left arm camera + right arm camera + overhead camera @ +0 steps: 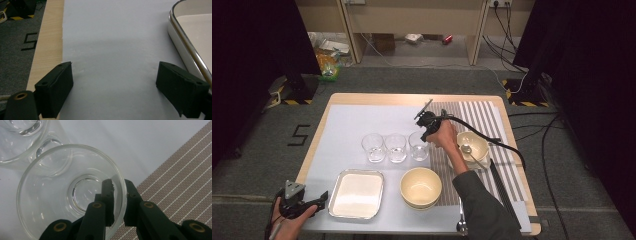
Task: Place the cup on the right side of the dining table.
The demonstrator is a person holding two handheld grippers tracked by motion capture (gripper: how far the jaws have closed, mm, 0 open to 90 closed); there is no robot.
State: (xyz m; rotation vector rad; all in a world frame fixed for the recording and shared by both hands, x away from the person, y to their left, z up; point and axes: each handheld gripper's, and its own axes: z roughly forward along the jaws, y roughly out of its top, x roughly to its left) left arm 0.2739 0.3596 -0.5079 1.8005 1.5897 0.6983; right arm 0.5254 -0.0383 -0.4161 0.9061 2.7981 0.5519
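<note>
Three clear glasses stand in a row on the pale sheet: left (373, 147), middle (395, 147) and right (418, 146). My right gripper (426, 134) points down at the right glass. In the right gripper view my right gripper (118, 185) is shut on the wall of that glass (50, 195), one jaw inside the rim and one outside. The neighbouring glass (22, 140) stands at the upper left. My left gripper (319, 200) rests at the table's near left corner. In the left gripper view it (115, 75) is open over the bare sheet, beside the metal tray (185, 45).
A square metal tray (357, 194) and a cream bowl (420, 187) sit near the front edge. Another cream bowl (472, 146) with a spoon in it stands on the striped mat (477, 120). A second spoon (461, 225) lies at the front edge.
</note>
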